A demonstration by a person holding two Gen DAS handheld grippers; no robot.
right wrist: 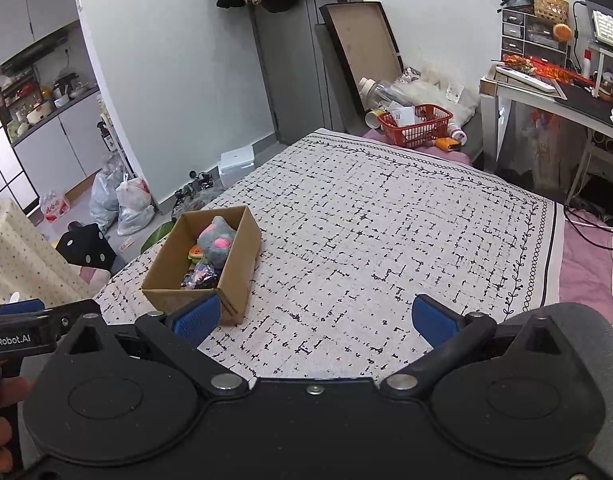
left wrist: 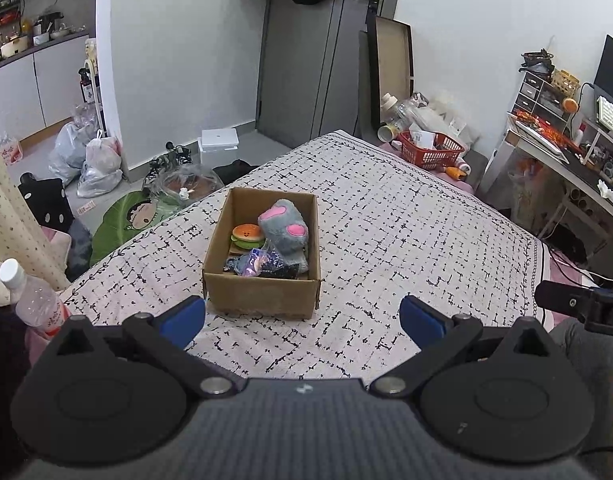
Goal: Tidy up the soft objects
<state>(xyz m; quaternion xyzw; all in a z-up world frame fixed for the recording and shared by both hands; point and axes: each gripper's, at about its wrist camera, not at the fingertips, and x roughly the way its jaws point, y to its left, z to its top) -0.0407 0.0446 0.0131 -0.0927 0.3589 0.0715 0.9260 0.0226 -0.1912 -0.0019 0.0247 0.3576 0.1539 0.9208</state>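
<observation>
Your left gripper [left wrist: 302, 318] hovers low over the near part of the bed [left wrist: 406, 216], its blue fingers [left wrist: 184, 316] spread wide and grasping nothing. Your right gripper [right wrist: 316, 320] is likewise released and empty, to the right of the left one. The cardboard box [left wrist: 262, 294] sits on the patterned bedspread just beyond your left gripper. Inside it lie a grey plush toy [left wrist: 284, 226] with pink patches, a small burger toy [left wrist: 247, 236] to its left, and a dark crinkly bag [left wrist: 262, 264] at the near end. A red basket [left wrist: 430, 150] stands at the bed's far right corner.
</observation>
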